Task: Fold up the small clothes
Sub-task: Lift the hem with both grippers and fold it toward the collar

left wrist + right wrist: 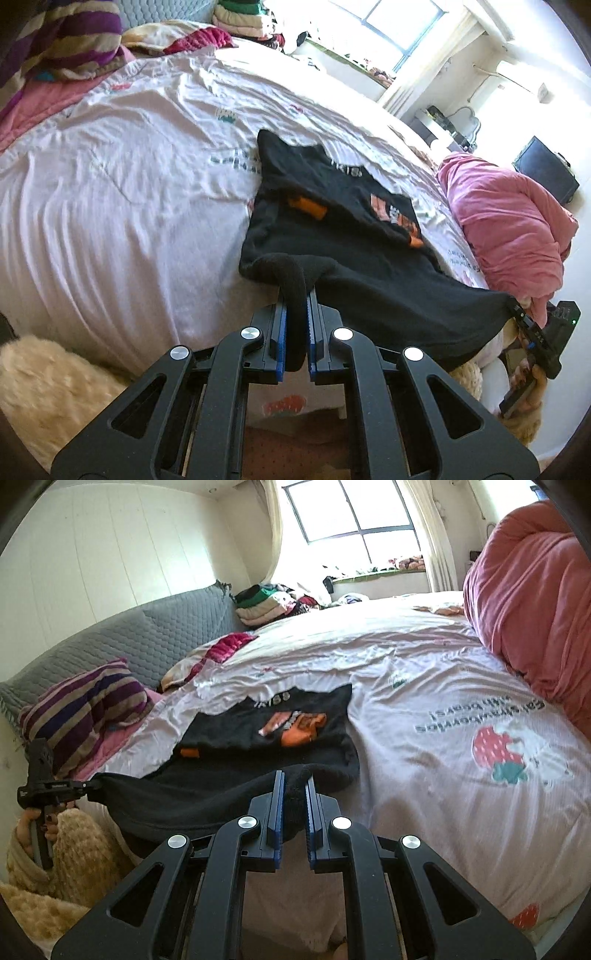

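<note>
On the bed (424, 686), a black garment (343, 206) lies partly flat while the left gripper (296, 295) and right gripper (294, 779), jaws clenched on its near edge's two corners, lift it; folding looks barely begun.

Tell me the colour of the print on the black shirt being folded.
Orange with some white, on the black shirt; clearest in the right wrist view.

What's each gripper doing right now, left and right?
Left gripper: shut on the black shirt's near edge.
Right gripper: shut on the same edge.
</note>
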Demonstrator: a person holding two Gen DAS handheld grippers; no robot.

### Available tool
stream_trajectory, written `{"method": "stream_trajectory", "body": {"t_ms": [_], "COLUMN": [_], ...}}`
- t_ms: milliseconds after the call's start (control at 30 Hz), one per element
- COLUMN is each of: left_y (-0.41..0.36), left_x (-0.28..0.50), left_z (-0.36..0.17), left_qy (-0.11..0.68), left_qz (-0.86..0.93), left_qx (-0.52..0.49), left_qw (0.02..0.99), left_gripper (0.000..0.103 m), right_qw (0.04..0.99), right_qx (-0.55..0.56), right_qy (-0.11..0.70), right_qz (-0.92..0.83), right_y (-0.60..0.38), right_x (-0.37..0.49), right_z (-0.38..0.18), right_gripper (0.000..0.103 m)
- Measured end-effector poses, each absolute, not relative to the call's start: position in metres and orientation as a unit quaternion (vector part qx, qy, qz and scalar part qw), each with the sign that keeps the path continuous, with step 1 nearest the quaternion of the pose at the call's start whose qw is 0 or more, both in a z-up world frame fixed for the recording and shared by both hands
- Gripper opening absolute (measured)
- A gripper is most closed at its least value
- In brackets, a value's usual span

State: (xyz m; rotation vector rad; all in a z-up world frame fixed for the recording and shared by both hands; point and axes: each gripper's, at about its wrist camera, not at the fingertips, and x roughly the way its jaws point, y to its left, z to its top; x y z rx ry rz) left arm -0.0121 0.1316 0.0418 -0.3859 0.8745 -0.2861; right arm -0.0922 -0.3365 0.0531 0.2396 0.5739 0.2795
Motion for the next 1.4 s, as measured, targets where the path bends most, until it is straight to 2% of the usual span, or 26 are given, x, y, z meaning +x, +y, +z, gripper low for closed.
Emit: {"method": "stream_trajectory", "body": {"t_ms": [767,1400], "left_y": [0.123,0.111], "left_x": [0.068,0.138], "left_z": [0.086,0.090], "left_qy": [0.367,0.374], "left_qz": [-0.115,-0.095], "left_qx": [-0.166,-0.129], "left_qw": [0.908,0.913], "left_gripper": [0.003,0.003], "right_qw": [0.956,0.958], "right_qx": [0.111,0.088], "right_qy": [0.252,0.259], "right_qz": [0.103,0.084], "right_y": [-0.341,-0.337], "right_x": [-0.007,0.065], "right_z": [0.087,0.087], "right_gripper": [0.009,0.009]}}
